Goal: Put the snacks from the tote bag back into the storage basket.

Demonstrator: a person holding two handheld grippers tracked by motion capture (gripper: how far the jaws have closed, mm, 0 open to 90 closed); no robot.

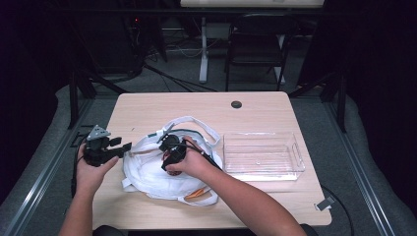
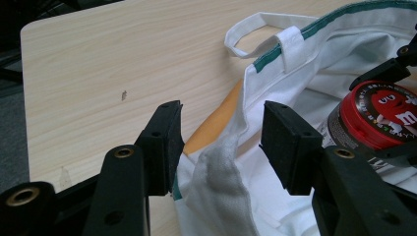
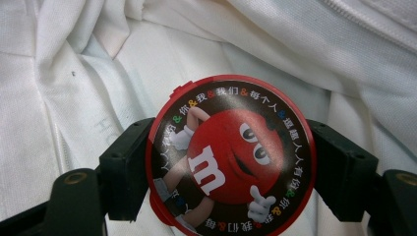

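Note:
A white tote bag [image 1: 147,174] with green trim lies open on the wooden table [image 1: 196,105]. My right gripper [image 1: 171,156] reaches down into it, shut on a round red M&M's can [image 3: 228,157]; one jaw sits on each side of the lid. In the left gripper view the same can [image 2: 378,115] is at the right, inside the bag [image 2: 344,44]. My left gripper [image 1: 124,146] is at the bag's left rim. Its jaws stand open around a fold of the rim cloth [image 2: 221,172] without pinching it.
A clear plastic bin [image 1: 261,155] stands on the table just right of the bag. Something flat and orange [image 2: 216,123] lies under the bag and peeks out at its front edge [image 1: 194,193]. A black chair [image 1: 255,46] stands beyond the table.

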